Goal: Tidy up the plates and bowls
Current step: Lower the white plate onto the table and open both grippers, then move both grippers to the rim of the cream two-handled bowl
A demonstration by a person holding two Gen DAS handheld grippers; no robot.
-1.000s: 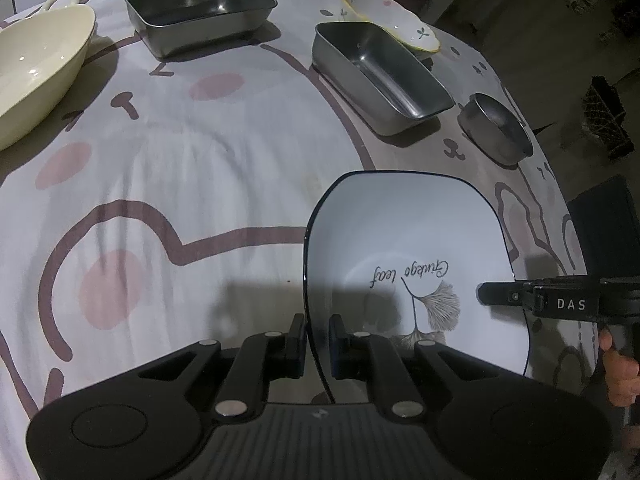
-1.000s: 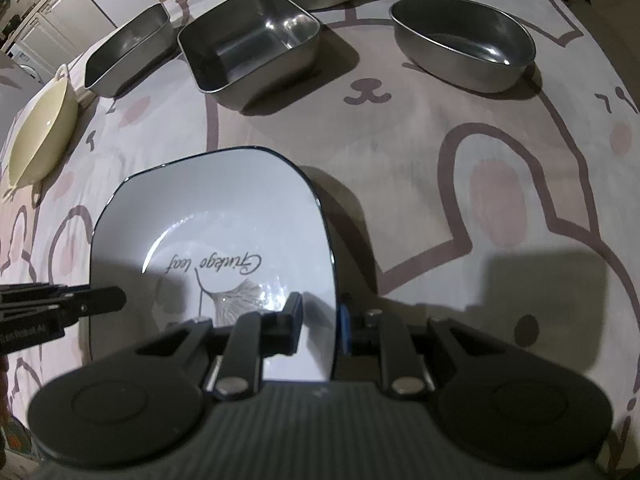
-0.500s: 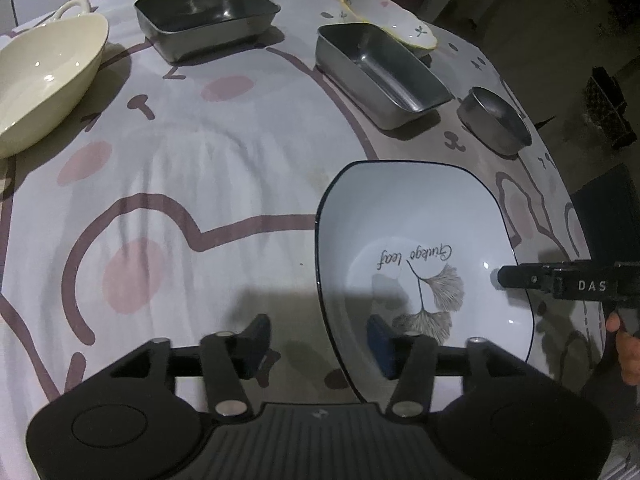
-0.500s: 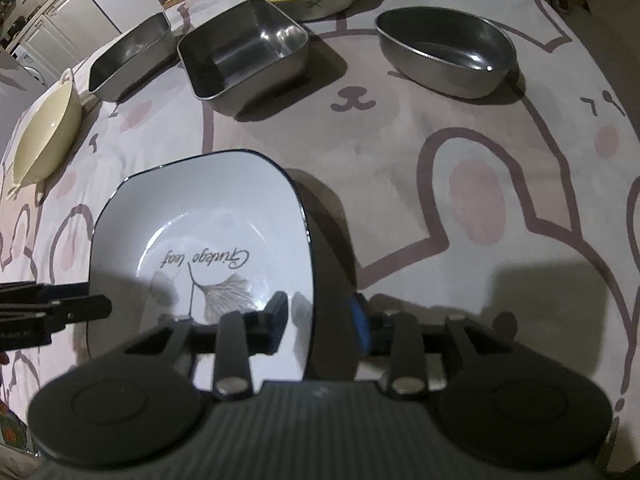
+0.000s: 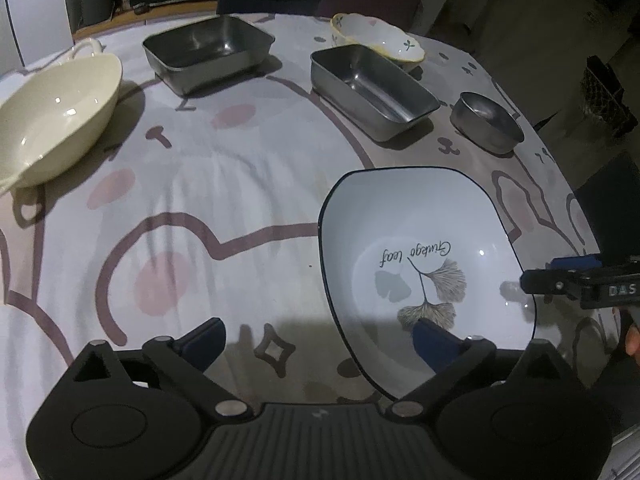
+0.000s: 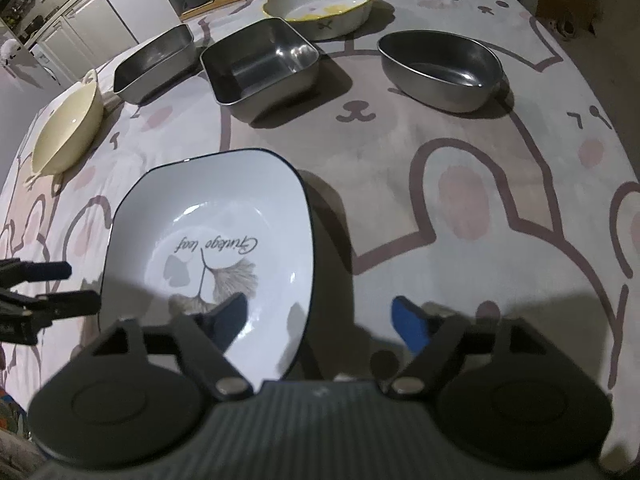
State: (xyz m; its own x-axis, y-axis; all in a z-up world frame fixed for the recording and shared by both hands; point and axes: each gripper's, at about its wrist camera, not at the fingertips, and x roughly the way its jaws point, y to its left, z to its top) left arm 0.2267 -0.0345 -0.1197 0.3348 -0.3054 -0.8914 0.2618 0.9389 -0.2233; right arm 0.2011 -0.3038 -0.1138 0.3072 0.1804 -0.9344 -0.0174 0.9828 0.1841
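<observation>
Both grippers have just let go of the white leaf plate [image 5: 424, 264]: a second ago each was pinched on a side rim, now the jaws have been opening and stand wide, so the plate sits released on the tablecloth [image 5: 224, 184] and this placement looks done

Left gripper [image 5: 316, 338]: jaws wide, plate's left rim passes between them, one pad over the plate's inside, the other over cloth, nothing gripped; whether the inner pad grazes the glaze is hard to tell from the fisheye

Right gripper [image 6: 320, 320]: also wide, straddling the plate's right rim, empty

Ahead of the tools, well apart from the plate: cream bowl [image 5: 56, 112] far left, two steel trays [image 5: 208, 52], steel oval dish [image 6: 440, 68] and flower-edged bowl [image 6: 320, 4] at the far side, probably next to sort
</observation>
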